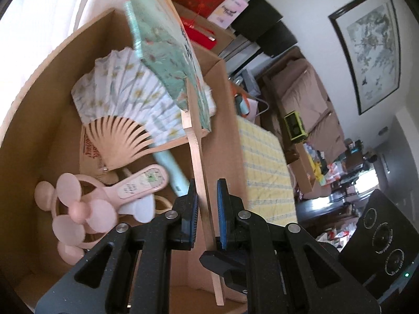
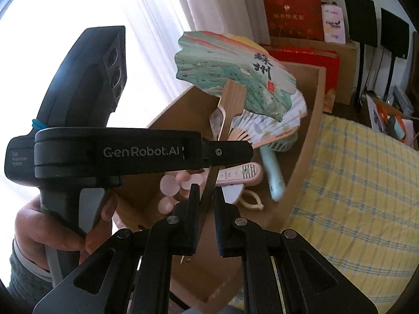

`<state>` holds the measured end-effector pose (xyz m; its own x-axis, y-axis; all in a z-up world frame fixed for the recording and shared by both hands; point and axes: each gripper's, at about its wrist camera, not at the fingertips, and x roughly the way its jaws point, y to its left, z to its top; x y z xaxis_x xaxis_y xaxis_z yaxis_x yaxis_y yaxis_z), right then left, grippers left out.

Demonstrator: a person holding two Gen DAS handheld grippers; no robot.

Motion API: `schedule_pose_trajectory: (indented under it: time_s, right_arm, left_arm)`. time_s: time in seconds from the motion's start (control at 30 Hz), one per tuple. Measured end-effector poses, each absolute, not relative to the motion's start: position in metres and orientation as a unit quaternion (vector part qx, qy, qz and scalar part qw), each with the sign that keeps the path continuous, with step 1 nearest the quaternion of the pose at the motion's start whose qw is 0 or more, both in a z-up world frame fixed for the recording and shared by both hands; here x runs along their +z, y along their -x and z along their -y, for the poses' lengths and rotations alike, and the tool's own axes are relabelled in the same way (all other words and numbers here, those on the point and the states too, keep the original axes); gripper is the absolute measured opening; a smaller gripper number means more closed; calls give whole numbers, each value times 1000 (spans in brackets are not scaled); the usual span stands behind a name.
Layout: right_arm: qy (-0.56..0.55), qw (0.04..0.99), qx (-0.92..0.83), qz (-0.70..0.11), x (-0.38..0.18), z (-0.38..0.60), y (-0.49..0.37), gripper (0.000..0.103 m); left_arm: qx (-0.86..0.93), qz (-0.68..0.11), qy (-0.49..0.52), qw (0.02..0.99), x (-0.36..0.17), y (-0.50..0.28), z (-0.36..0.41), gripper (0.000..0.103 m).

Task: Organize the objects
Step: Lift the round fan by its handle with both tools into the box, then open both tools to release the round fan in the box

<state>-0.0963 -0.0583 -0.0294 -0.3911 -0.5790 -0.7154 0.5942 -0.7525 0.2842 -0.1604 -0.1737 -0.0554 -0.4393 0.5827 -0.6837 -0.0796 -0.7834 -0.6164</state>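
Observation:
A green painted hand fan (image 1: 162, 44) with a long wooden handle (image 1: 201, 178) stands over an open cardboard box (image 1: 34, 141). The handle passes between the pads of my left gripper (image 1: 207, 201), touching the left pad, with a gap to the right pad. In the right wrist view the same fan (image 2: 235, 78) has its handle (image 2: 209, 191) between the jaws of my right gripper (image 2: 205, 196), with gaps on both sides. The left gripper body (image 2: 117, 154) crosses that view. In the box lie a white folding fan (image 1: 123, 99), a pink electric fan (image 1: 86, 204) and a light blue fan (image 2: 273, 172).
The box (image 2: 311, 120) sits on a yellow checked cloth (image 2: 361, 196). Red gift bags (image 2: 293, 13), more cartons and black stands (image 2: 377, 23) are behind it. A brown sofa (image 1: 309, 91) and a framed picture (image 1: 371, 44) lie to the right in the left wrist view.

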Motion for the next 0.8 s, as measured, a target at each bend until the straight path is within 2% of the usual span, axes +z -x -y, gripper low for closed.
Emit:
schedule_pose_trajectory:
  time_s: [0.27, 0.63, 0.67, 0.73, 0.77, 0.8]
  right_arm:
    - [-431, 332, -839, -8, -47, 67, 100, 11]
    - [-434, 316, -844, -1, -42, 72, 108, 12]
    - [-437, 317, -842, 1, -42, 70, 108, 14]
    - [-443, 319, -838, 6, -39, 64, 106, 25]
    - [-442, 319, -838, 5, -37, 60, 105, 29]
    - [-440, 319, -839, 3, -33, 57, 104, 30]
  left_arm:
    - [795, 248, 514, 208, -83, 169, 181, 11]
    - [789, 233, 529, 206, -81, 184, 181, 13]
    - [790, 232, 530, 203, -80, 184, 182, 16]
    - [792, 234, 528, 199, -78, 182, 186, 33]
    - [792, 236, 528, 194, -77, 180, 188, 46]
    - [794, 236, 528, 189, -76, 178, 191, 53]
